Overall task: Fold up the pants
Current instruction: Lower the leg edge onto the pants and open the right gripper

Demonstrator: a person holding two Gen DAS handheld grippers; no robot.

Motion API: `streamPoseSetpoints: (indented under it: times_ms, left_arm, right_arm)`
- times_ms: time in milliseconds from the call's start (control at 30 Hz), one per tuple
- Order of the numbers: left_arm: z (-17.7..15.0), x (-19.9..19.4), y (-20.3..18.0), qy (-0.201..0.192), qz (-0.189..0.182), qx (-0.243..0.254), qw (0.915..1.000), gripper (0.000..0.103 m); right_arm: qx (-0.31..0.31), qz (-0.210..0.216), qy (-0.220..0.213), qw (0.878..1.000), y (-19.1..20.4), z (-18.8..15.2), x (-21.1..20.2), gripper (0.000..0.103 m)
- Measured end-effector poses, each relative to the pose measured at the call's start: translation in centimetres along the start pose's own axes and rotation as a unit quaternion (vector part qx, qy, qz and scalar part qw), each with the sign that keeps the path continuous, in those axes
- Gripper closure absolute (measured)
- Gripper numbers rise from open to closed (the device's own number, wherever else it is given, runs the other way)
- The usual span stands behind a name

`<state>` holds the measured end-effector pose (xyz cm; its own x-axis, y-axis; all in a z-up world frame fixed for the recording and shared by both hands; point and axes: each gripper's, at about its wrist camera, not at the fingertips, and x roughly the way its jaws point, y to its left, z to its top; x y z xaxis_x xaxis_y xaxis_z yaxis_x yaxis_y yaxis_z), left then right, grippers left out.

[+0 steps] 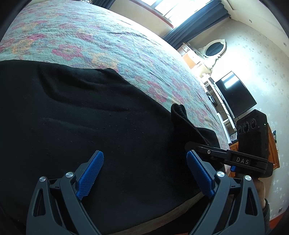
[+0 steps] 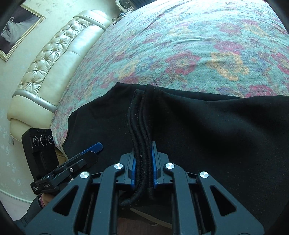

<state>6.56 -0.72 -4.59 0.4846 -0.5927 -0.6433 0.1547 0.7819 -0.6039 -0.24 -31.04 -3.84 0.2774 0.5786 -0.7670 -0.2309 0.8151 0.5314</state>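
Black pants (image 1: pixel 81 117) lie spread on a floral bedspread (image 1: pixel 90 41) near the bed's front edge. My left gripper (image 1: pixel 144 162) is open, its blue pads apart just above the flat black cloth, holding nothing. My right gripper (image 2: pixel 143 153) is shut on a bunched edge of the pants (image 2: pixel 140 126), with several stacked seams pinched between its blue pads. The right gripper also shows in the left wrist view (image 1: pixel 191 144), lifting a raised fold of cloth. The left gripper shows in the right wrist view (image 2: pixel 94 147) at the lower left.
The bedspread (image 2: pixel 198 45) stretches far beyond the pants. A cream tufted headboard (image 2: pixel 54 59) is at the left in the right wrist view. A TV (image 1: pixel 236 95), mirror (image 1: pixel 215 47) and window (image 1: pixel 180 9) stand past the bed's foot.
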Motion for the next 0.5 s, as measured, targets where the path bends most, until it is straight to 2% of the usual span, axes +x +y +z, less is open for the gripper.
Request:
streamPoseSetpoints:
  times_ms: [200, 267, 300, 367, 433, 500]
  left_arm:
    - [0.0, 0.0, -0.1, 0.001, -0.018, -0.007, 0.9998, 0.011]
    - [0.1, 0.1, -0.2, 0.002, -0.029, -0.013, 0.9995, 0.011]
    - [0.1, 0.2, -0.3, 0.003, -0.033, -0.016, 0.9993, 0.011]
    - [0.2, 0.5, -0.5, 0.006, -0.037, -0.018, 0.9991, 0.011]
    - [0.2, 0.8, -0.8, 0.011, -0.043, -0.019, 0.9988, 0.011]
    - [0.4, 1.1, -1.0, 0.013, -0.060, -0.026, 0.9978, 0.011]
  right_arm:
    - [0.000, -0.004, 0.005, 1.000, 0.3, -0.7, 1.7, 0.087]
    - [0.014, 0.014, 0.007, 1.000, 0.0, -0.8, 2.2, 0.074]
    - [0.021, 0.024, 0.006, 0.999, -0.2, -0.8, 2.3, 0.072]
    - [0.030, 0.040, 0.003, 0.999, -0.4, -0.9, 2.3, 0.062]
    - [0.038, 0.062, 0.003, 0.997, -0.6, -1.0, 1.9, 0.057]
    - [0.041, 0.064, -0.008, 0.997, -0.8, -1.2, 0.6, 0.057]
